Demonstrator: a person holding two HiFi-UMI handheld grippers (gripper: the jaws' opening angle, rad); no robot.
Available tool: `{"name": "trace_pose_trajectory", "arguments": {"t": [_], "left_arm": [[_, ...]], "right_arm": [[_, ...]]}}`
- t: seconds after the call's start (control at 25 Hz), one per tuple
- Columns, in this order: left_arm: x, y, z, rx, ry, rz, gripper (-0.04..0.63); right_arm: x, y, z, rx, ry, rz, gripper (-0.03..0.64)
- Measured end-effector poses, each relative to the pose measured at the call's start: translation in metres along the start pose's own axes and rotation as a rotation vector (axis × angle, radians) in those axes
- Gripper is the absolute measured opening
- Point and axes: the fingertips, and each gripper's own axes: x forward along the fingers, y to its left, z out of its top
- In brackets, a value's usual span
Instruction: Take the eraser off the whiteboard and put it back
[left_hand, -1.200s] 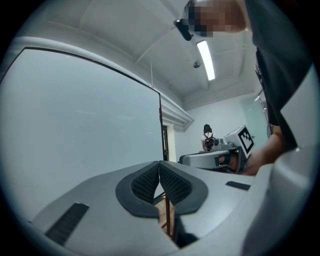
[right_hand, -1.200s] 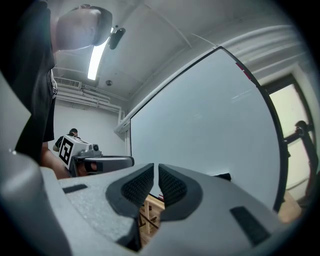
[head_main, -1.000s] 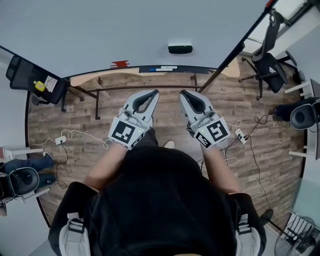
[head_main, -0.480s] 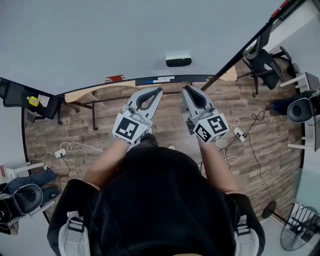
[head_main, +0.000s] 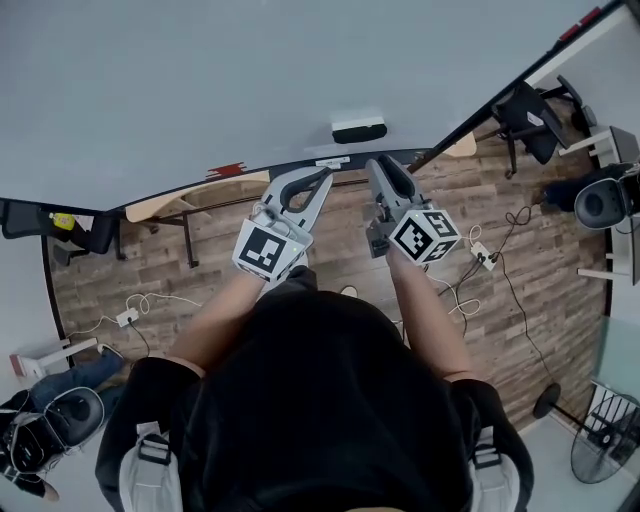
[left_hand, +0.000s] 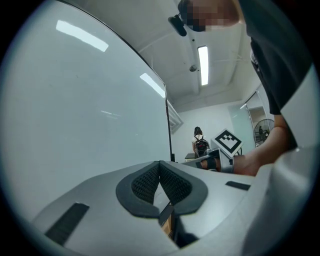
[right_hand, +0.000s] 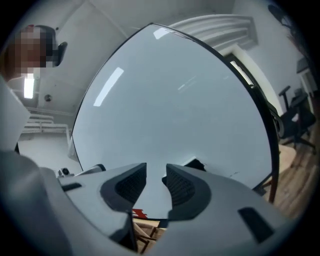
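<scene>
Left gripper (head_main: 322, 180) and right gripper (head_main: 376, 166) were found side by side, held out level in front of the person (head_main: 320, 400) and pointing at the whiteboard (head_main: 200, 80).

Left gripper (left_hand: 160, 167): jaws together, pads meeting at the tips, nothing between them.

Right gripper (right_hand: 156, 176): jaws apart with a clear gap. They had just been opening. Nothing was between them, and only bare board surface showed through the gap.

The tips of both tools stood close to the dark ledge (head_main: 400, 153) along the board's lower edge. No contact with it could be confirmed. A small red item (head_main: 228, 170) lay on that ledge, to the left of the left gripper.

The eraser (head_main: 358, 128), black with a pale top, sat on the whiteboard just above the ledge. It was ahead of the two sets of tips and between them, nearer the right one, and apart from both. In the right gripper view the eraser (right_hand: 195, 163) showed partly behind the right-hand jaw.

Below the board, a wood-plank floor (head_main: 150, 270) carried loose cables (head_main: 140, 300). An office chair (head_main: 530, 105) stood at the far right.
</scene>
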Motion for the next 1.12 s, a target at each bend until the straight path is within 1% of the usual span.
{"name": "trace_pose_trajectory", "arguments": {"t": [0.2, 0.36, 0.44, 0.6, 0.72, 0.84, 0.96, 1.12], "left_arm": [[0.008, 0.012, -0.008, -0.003, -0.003, -0.014, -0.005], [0.014, 0.021, -0.013, 0.003, 0.002, -0.019, -0.005], [0.017, 0.024, -0.017, 0.004, 0.005, -0.029, -0.005], [0.02, 0.03, -0.023, -0.005, 0.009, -0.041, -0.005], [0.024, 0.033, -0.025, -0.013, 0.014, -0.052, -0.005], [0.029, 0.037, -0.029, -0.03, 0.022, -0.061, -0.005], [0.034, 0.043, -0.034, -0.03, 0.031, -0.069, -0.005], [0.04, 0.047, -0.038, -0.039, 0.036, -0.079, -0.005]], "right_arm": [[0.018, -0.024, -0.01, 0.221, -0.024, -0.022, 0.174], [0.031, -0.039, -0.021, 0.39, -0.045, -0.031, 0.214], [0.036, -0.047, -0.026, 0.455, -0.054, -0.04, 0.235], [0.045, -0.061, -0.036, 0.572, -0.083, -0.054, 0.253], [0.05, -0.069, -0.041, 0.629, -0.099, -0.062, 0.262], [0.057, -0.078, -0.044, 0.659, -0.111, -0.065, 0.267], [0.067, -0.084, -0.047, 0.712, -0.131, -0.062, 0.272], [0.075, -0.091, -0.049, 0.754, -0.144, -0.063, 0.275]]}}
